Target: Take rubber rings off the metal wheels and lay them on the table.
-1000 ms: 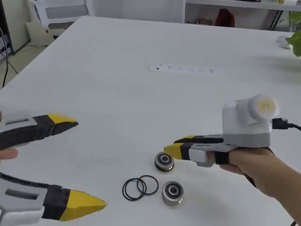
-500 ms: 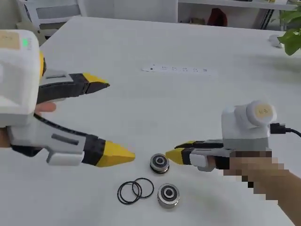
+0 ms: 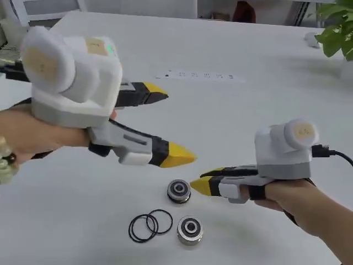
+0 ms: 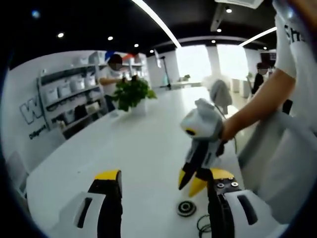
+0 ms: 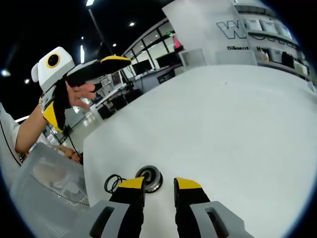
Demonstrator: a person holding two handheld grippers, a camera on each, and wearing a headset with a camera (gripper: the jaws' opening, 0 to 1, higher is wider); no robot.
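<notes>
Two round metal wheels (image 3: 179, 191) lie beside thin black rubber rings (image 3: 150, 224)

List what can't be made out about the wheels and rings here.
- Wheel by the right gripper: ring on it or not, too small in the head view; a jaw covers part of it in the right gripper view.
- Loose rings: count unclear, thin and overlapping, head view.
- Second wheel: ring or not, too small, head view.

Small round dark-rimmed metal wheel (image 3: 179, 190) lies flat. 2nd silvery wheel (image 3: 190, 229) lies flat nearby, closer to person. Thin black rubber rings (image 3: 150, 225) overlap, flat, just beside 2nd.
</notes>
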